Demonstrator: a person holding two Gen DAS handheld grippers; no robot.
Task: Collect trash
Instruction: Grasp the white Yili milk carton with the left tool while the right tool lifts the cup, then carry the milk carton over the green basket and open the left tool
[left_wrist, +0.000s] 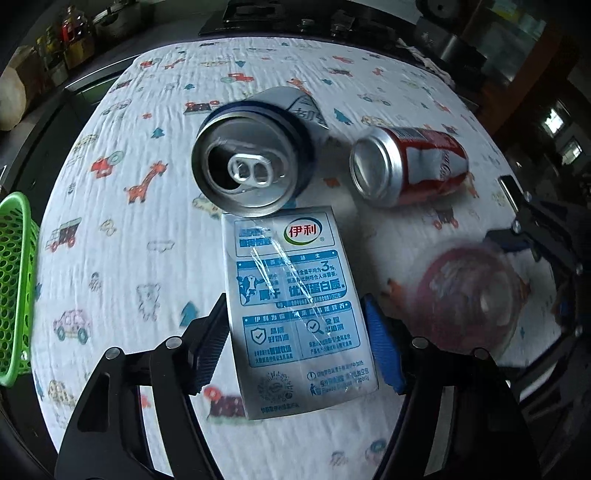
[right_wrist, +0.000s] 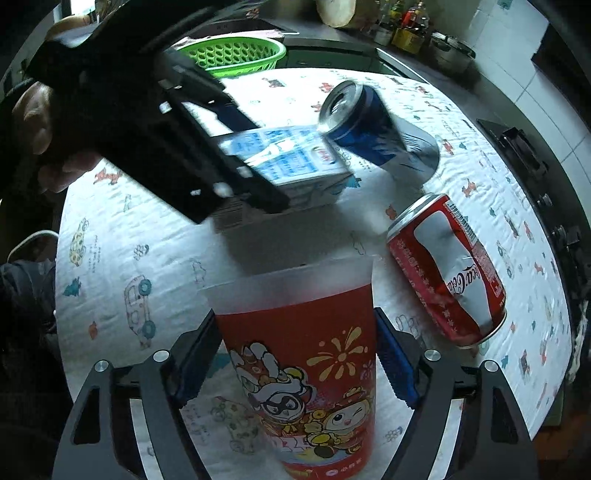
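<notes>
The flat white-and-blue milk carton (left_wrist: 295, 314) lies on its broad face on the cartoon-print white tablecloth (left_wrist: 122, 221), and its long axis runs straight ahead from your left gripper (left_wrist: 295, 339), away toward the two cans. Its near half sits between the jaws, so the carton is already inside the left gripper's reach rather than ahead of it. The jaws stand spread to either side of it; the left finger looks to be right at the carton's edge, but you cannot tell from this view that either pad presses.

Your right gripper (right_wrist: 295, 358) straddles the red printed plastic cup with a frosted rim (right_wrist: 303, 354), which points away along the fingers, rim at the far end. Its jaws are parted too, pads just beside the cup's walls; contact is unclear.

Just past the carton's far end is the open-topped blue-and-silver drink can (left_wrist: 251, 158), tilted with its mouth toward you and touching or overlapping the carton's end. To its right, apart from it, a dented red cola can (left_wrist: 410, 166) lies on its side.

The green perforated plastic basket (left_wrist: 14, 284) stands at the table's left edge, nearer your left hand, and is the likely drop point. Closing across the carton's short width should be the next move.
</notes>
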